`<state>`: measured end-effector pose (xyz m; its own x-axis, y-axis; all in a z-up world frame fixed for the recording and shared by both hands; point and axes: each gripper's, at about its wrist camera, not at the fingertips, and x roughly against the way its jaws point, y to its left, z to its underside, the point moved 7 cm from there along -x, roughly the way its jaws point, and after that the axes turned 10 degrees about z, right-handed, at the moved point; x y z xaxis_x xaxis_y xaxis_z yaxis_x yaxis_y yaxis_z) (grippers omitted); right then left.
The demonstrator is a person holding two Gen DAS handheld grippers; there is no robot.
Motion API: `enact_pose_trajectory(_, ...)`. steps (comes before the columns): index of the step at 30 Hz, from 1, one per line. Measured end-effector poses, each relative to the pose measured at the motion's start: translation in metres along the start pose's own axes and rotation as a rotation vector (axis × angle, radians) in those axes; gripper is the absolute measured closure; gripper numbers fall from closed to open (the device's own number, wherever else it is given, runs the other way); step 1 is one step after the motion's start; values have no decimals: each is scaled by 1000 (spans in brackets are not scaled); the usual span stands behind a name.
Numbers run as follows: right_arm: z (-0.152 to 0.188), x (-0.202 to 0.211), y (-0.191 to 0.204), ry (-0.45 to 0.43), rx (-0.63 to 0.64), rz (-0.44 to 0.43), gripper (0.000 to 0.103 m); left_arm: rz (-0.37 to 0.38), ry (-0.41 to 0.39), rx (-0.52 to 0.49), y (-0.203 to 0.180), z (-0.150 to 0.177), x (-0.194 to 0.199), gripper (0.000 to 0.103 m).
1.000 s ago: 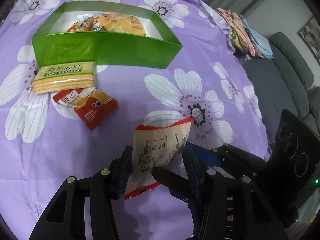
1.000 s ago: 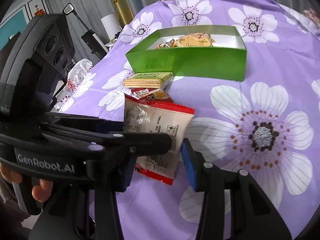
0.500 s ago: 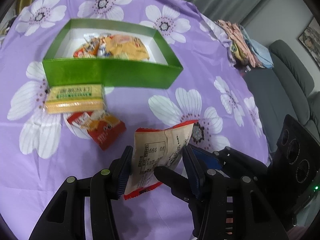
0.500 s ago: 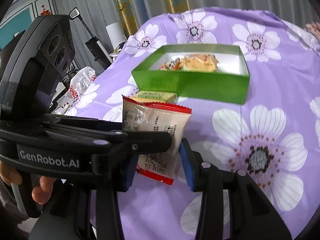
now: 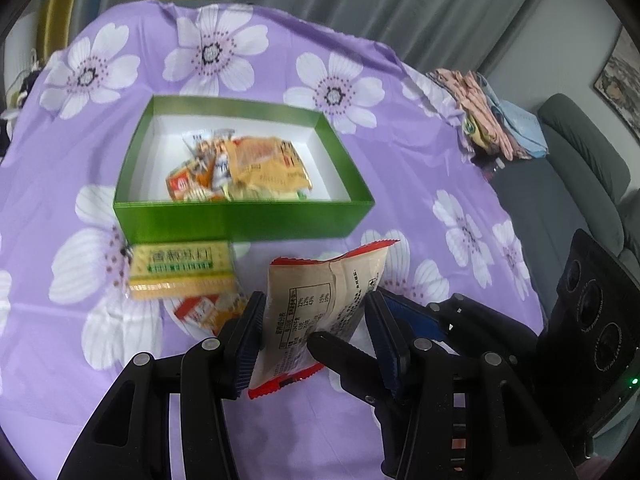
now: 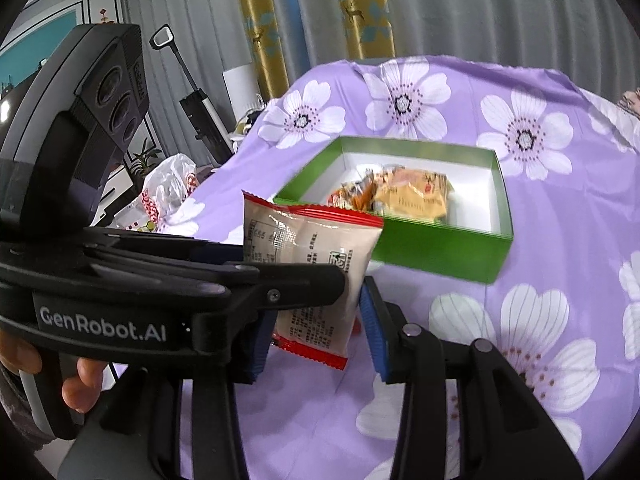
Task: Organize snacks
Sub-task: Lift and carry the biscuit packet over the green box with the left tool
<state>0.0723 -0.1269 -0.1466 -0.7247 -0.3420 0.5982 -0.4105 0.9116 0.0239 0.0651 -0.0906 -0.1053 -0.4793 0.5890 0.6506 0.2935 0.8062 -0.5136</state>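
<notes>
Beige, red-edged snack packet [image 5: 320,300] sits pinched in the left tool [image 5: 314,326], now lifted off the tabletop [image 5: 400,128] just short of the green box [image 5: 244,220].

Right view: the right tool [image 6: 310,334] also clamps it, nearer the box, so the drop-in looks next.

Snack pile [image 5: 240,170] in box [image 5: 240,220]; cracker pk [image 5: 180,272] just before box, small pkt [image 5: 204,312] nearer.
</notes>
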Motion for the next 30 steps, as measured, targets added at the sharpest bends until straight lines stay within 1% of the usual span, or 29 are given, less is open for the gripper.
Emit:
enact_pose_trajectory(10, -40, -12, -5, -60, 25, 7, 61, -24, -49, -24, 7, -46, 5, 52)
enact_pose_trajectory(14, -55, -19, -9, -76, 32, 10, 61, -20, -60, -29, 11, -61, 4, 52)
enact_pose_trajectory(22, -72, -44, -19, -69, 27, 6, 61, -34, -41, -29, 25, -86, -12, 52)
enact_pose_trajectory(30, -78, -77, -28, -33, 9, -4, 61, -35, -16, 13, 49, -99, -35, 53)
